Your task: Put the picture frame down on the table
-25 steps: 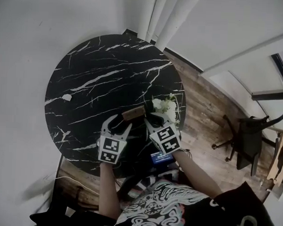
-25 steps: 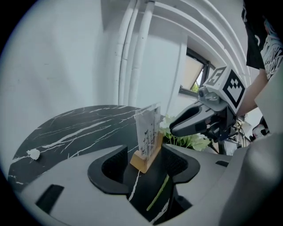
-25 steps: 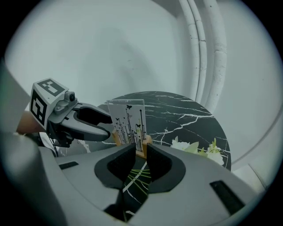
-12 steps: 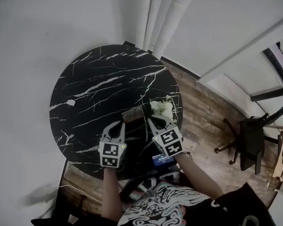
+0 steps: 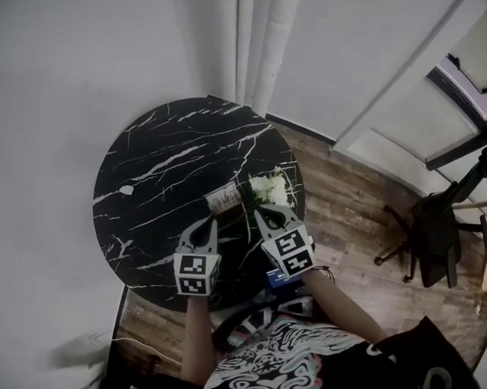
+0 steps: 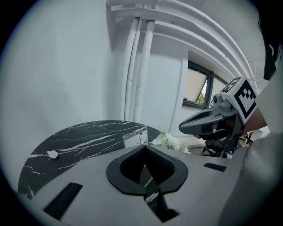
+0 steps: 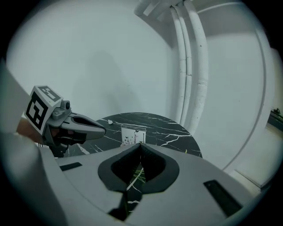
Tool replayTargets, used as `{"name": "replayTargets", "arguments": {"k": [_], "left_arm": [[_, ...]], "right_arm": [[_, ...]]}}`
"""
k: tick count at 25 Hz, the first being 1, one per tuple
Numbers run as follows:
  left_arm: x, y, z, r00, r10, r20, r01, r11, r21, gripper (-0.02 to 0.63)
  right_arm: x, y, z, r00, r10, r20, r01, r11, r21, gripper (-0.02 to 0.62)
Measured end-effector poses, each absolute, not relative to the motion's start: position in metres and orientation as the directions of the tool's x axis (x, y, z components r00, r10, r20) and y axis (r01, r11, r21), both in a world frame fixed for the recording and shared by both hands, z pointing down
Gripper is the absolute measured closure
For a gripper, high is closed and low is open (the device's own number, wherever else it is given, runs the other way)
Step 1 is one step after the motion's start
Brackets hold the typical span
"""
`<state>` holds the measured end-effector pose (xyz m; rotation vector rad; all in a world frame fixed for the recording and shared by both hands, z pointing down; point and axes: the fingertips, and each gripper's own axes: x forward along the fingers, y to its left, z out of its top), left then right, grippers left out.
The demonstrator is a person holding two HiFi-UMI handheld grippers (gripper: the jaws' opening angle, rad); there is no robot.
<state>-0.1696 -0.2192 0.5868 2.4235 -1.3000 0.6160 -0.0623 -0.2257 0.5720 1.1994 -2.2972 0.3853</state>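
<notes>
Head view, with both gripper views. The round black marble table with white veining (image 5: 156,158) fills the centre of the scene, and a person's forearms enter from below. Left gripper (image 5: 208,224): jaws pressed together at the tips with nothing between them, as its own view confirms (image 6: 144,147). Right gripper (image 5: 257,209): jaws likewise closed and empty (image 7: 140,145). Both tools are held above the near part of the tabletop and touch nothing.

The small rectangular picture frame with a brown wooden edge and a white print (image 5: 225,199) stands upright on the table, free of both tools. It lies just ahead of the two grippers and between their lines of aim, appearing just past the closed jaw tips in each gripper view (image 6: 135,138) (image 7: 132,134). Its long edge runs across the person's front, print face towards the grippers. Neither hand is clearly nearer. A bunch of white flowers with green stems (image 5: 270,187) lies just to the frame's right, near the right gripper. A small white scrap (image 5: 126,190) sits well apart at the left.

Judgement: the frame already rests on the table, so the placing appears complete.
</notes>
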Motion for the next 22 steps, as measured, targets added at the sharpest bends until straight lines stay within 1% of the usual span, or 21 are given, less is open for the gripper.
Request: {"name": "replayTargets", "arguments": {"k": [4,11,16,19,22], "left_arm": [[-0.170,-0.213,0.568,0.468,-0.747,0.473,-0.861,-0.506,0.053,0.591],[-0.164,-0.187,0.546,0.421,-0.794,0.439,-0.890,-0.456,0.028,0.591],[-0.148,-0.154,0.525,0.383,-0.810,0.444,-0.905,-0.425,0.003,0.591],[-0.138,-0.130,0.510,0.381,-0.826,0.416,-0.912,-0.411,0.019,0.591],[-0.130,-0.107,0.501,0.368,-0.840,0.399,-0.916,-0.402,-0.002,0.591]], "right_arm": [[-0.055,-0.216,0.558,-0.473,-0.705,0.528,-0.835,0.550,-0.015,0.577],[-0.041,-0.190,0.535,-0.498,-0.727,0.472,-0.831,0.556,-0.021,0.577],[-0.024,-0.158,0.509,-0.522,-0.746,0.413,-0.827,0.562,-0.030,0.577],[-0.017,-0.136,0.496,-0.538,-0.758,0.370,-0.825,0.563,-0.046,0.577],[-0.013,-0.116,0.491,-0.542,-0.768,0.342,-0.825,0.564,-0.040,0.577]]}}
